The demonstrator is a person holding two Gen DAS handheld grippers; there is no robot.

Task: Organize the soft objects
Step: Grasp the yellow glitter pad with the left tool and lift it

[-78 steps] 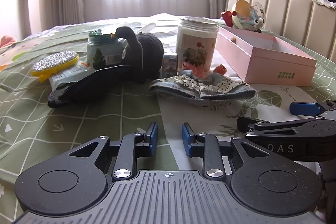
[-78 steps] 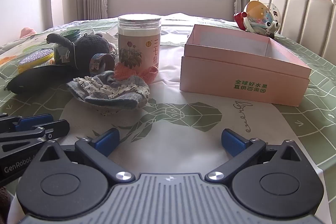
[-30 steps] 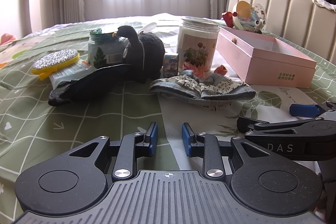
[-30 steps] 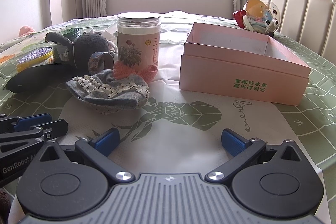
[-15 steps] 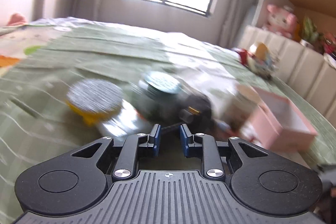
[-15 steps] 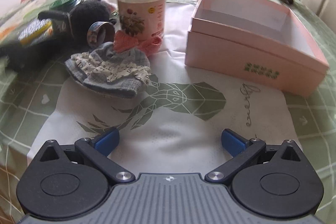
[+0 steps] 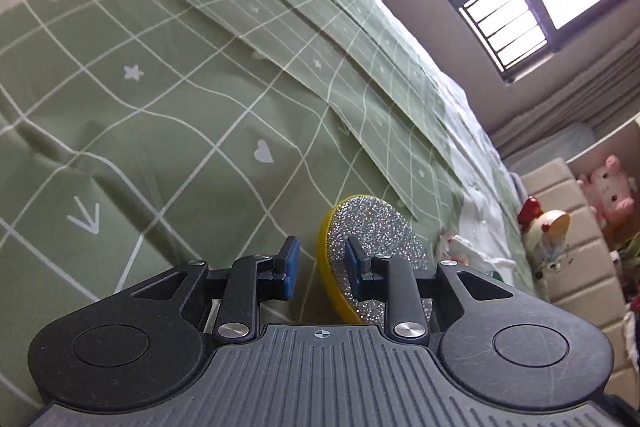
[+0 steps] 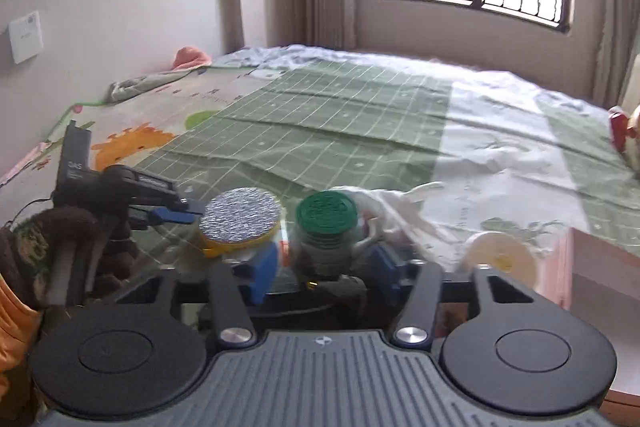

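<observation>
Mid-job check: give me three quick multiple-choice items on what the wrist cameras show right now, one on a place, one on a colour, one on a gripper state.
1. Where is the glitter sponge relative to the left gripper?
A) by its right finger
B) far off by the window
C) inside the pink box

2. What colour is the jar lid ahead of the right gripper?
A) red
B) green
C) white

3. The left gripper's jaws are:
A) apart
B) clamped on the sponge
C) out of view

Key: A, the sponge's edge sits at the right pad; B, the ribbed lid is dark green; A, a gap shows between the pads.
</observation>
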